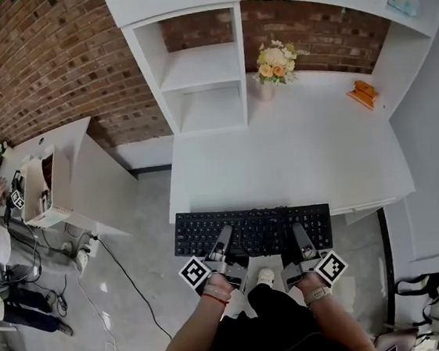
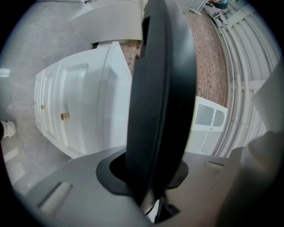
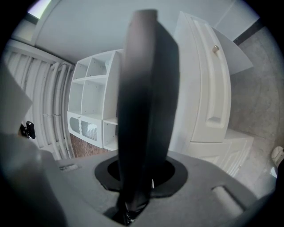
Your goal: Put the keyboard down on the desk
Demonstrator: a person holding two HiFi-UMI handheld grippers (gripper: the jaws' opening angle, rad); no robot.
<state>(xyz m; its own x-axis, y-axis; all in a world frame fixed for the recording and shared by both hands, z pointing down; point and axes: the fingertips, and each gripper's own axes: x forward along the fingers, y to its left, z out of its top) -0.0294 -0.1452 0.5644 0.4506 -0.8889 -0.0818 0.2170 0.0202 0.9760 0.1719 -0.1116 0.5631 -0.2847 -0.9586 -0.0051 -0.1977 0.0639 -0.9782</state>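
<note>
A black keyboard (image 1: 251, 232) hangs level in front of me, its far edge at the front edge of the white desk (image 1: 280, 156). My left gripper (image 1: 225, 239) is shut on its near edge left of the middle. My right gripper (image 1: 298, 235) is shut on the near edge further right. In the left gripper view the keyboard (image 2: 159, 97) stands edge-on as a dark slab between the jaws. The right gripper view shows the same dark slab (image 3: 144, 111) held between its jaws. The keyboard's underside is hidden.
A vase of flowers (image 1: 274, 66) and an orange object (image 1: 364, 93) stand at the back of the desk, beside white shelves (image 1: 204, 78). A smaller white table (image 1: 62, 173) with an open box is at the left, and a person sits beside it. Cables (image 1: 121, 276) lie on the grey floor.
</note>
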